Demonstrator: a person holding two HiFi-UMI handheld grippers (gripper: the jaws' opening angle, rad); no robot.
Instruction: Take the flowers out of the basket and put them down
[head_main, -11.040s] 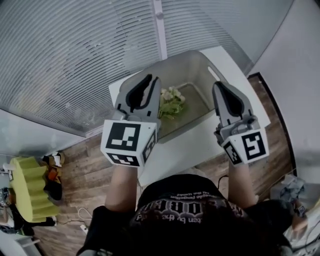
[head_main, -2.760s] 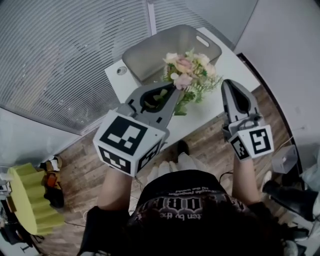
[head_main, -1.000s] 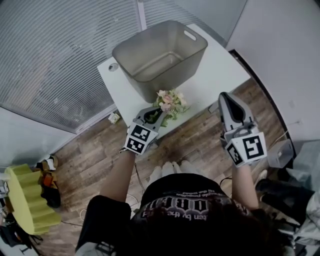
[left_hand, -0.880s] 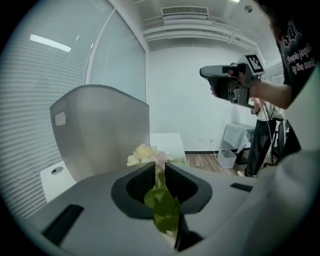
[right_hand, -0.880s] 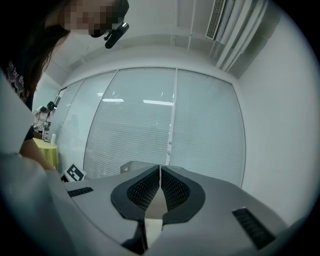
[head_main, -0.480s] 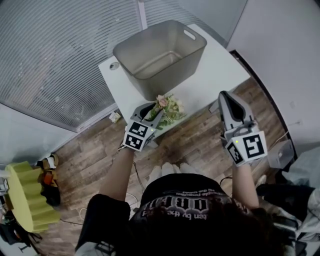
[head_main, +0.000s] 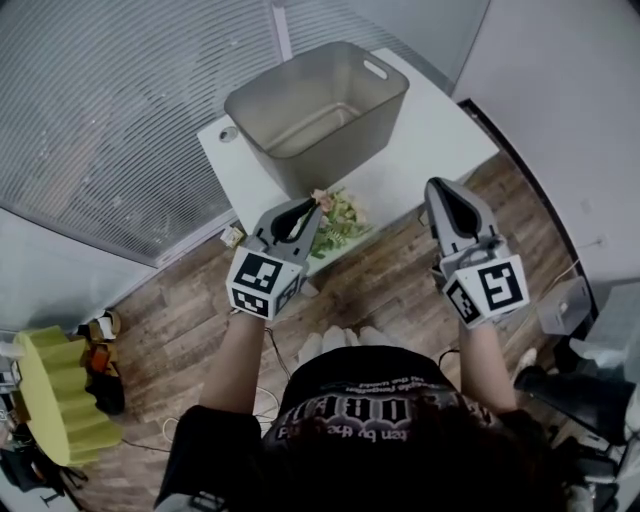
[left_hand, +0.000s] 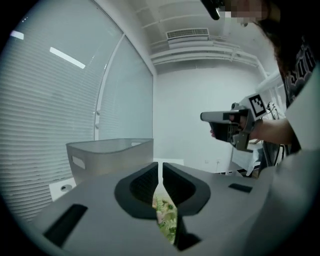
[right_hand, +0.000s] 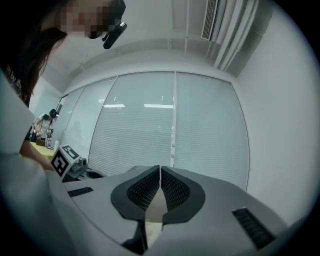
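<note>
1. Flowers (head_main: 338, 218) lie at the table's (head_main: 430, 135) near edge, just in front of the basket (head_main: 300, 165), with bare tabletop to the right.
2. Left tongs (head_main: 312, 205) are above them, jaws closing to a slit, nothing pinched. Right tongs (head_main: 437, 185) are shut and empty, near right.
3. Window blinds (head_main: 120, 110) stand far left.

- Flowers (head_main: 338, 214): small bunch, pale pink and cream blooms among green leaves. Lying on its side at the near edge of the white surface (head_main: 430, 140), outside the basket, just in front of its near wall.
- Basket (head_main: 283, 165): grey rectangular plastic tub, slot handle in the end wall. Upright, open top.
</note>
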